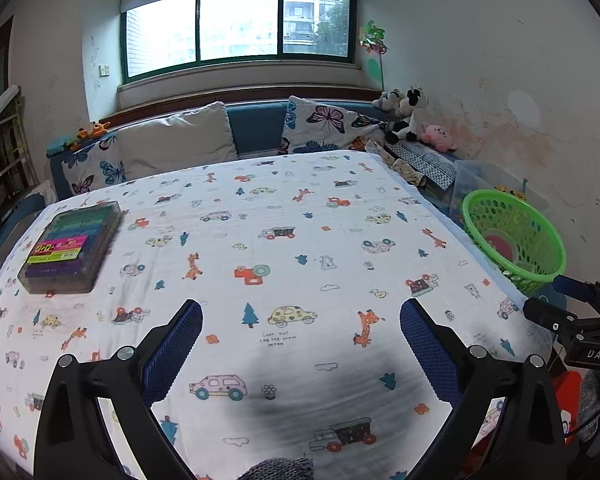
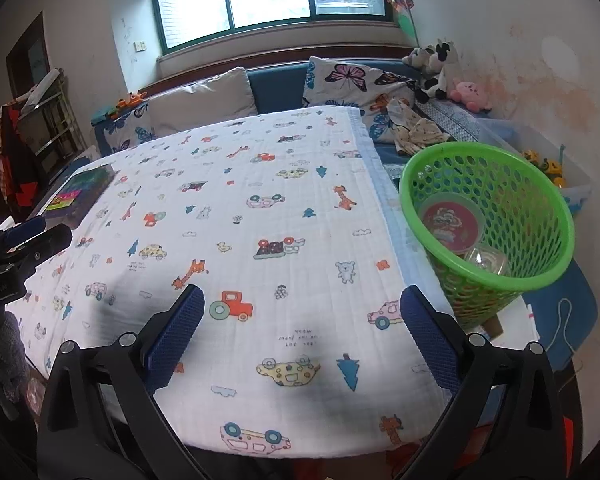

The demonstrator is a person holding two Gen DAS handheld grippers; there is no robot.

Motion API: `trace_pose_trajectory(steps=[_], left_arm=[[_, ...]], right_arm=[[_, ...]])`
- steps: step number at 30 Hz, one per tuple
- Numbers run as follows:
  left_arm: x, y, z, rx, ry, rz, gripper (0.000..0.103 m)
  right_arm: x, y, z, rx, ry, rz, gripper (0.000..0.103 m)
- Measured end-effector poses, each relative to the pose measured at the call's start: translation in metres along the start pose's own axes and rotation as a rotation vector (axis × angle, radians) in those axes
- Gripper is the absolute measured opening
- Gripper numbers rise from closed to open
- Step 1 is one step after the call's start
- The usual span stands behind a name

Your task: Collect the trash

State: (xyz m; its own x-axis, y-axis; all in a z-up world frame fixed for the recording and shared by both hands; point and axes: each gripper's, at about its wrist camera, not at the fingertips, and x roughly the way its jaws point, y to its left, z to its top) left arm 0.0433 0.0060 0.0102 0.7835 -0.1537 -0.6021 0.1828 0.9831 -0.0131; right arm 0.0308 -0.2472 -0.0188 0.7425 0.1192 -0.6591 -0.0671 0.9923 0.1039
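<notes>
A green perforated basket [image 1: 514, 236] [image 2: 488, 216] stands off the table's right edge. In it lie a round red-lidded container [image 2: 452, 220] and a clear plastic cup piece [image 2: 486, 262]. My left gripper [image 1: 300, 312] hovers open over the patterned tablecloth [image 1: 284, 208], with only cloth between its blue pads. My right gripper [image 2: 300, 296] is open too, above the cloth [image 2: 260, 184] near the table's right front corner, and the basket is just right of its right finger. Each gripper shows at the edge of the other's view.
A clear box of coloured pens [image 1: 72, 248] [image 2: 80, 192] lies at the table's left side. Behind the table is a blue sofa [image 1: 256, 128] with butterfly cushions and plush toys [image 1: 408, 116]. A clear bin of toys [image 2: 540, 156] stands behind the basket.
</notes>
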Motion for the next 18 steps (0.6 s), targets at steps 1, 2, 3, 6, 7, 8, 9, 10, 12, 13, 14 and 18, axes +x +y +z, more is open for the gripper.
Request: trace_pose_trajectory(steps=[1, 2, 3, 6, 7, 8, 9, 10, 12, 13, 14, 18], left_arm=[[-0.0002, 0.0008, -0.0008, -0.001, 0.0, 0.007, 0.096], [-0.0004, 0.0015, -0.0017, -0.003, 0.001, 0.011, 0.096], [-0.0007, 0.0018, -0.0026, -0.004, 0.001, 0.011, 0.096], [-0.0007, -0.0002, -0.0048, 0.004, 0.003, 0.016, 0.096], [-0.0004, -0.0011, -0.0055, 0.007, 0.004, 0.02, 0.096], [-0.0003, -0.0014, -0.0061, 0.005, 0.005, 0.022, 0.096], [0.0002, -0.0012, -0.0067, 0.001, 0.007, 0.019, 0.096], [0.0007, -0.0017, -0.0069, -0.001, 0.009, 0.017, 0.096], [0.0013, -0.0026, -0.0076, 0.001, 0.012, 0.025, 0.096], [0.0012, -0.0033, -0.0079, 0.003, 0.012, 0.027, 0.096], [0.001, -0.0036, -0.0079, 0.003, 0.011, 0.029, 0.096], [0.0, -0.0046, -0.0074, 0.003, 0.007, 0.034, 0.096]], right_arm=[[-0.0004, 0.0002, 0.0002, -0.001, -0.002, -0.001, 0.098], [-0.0009, 0.0009, 0.0003, -0.002, -0.005, -0.001, 0.098], [-0.0017, 0.0011, 0.0005, -0.003, -0.007, -0.004, 0.098], [-0.0033, 0.0019, 0.0008, -0.009, -0.013, -0.014, 0.098], [-0.0036, 0.0021, 0.001, -0.009, -0.015, -0.016, 0.098], [-0.0037, 0.002, 0.0009, -0.009, -0.015, -0.017, 0.098], [-0.0036, 0.0019, 0.0004, -0.01, -0.016, -0.018, 0.098], [-0.0036, 0.0016, 0.0003, -0.011, -0.016, -0.022, 0.098], [-0.0035, 0.0014, -0.0005, -0.011, -0.016, -0.026, 0.098], [-0.0034, 0.0012, -0.0007, -0.01, -0.016, -0.026, 0.098], [-0.0034, 0.0011, -0.0007, -0.01, -0.016, -0.026, 0.098], [-0.0033, 0.0012, -0.0006, -0.014, -0.016, -0.027, 0.098]])
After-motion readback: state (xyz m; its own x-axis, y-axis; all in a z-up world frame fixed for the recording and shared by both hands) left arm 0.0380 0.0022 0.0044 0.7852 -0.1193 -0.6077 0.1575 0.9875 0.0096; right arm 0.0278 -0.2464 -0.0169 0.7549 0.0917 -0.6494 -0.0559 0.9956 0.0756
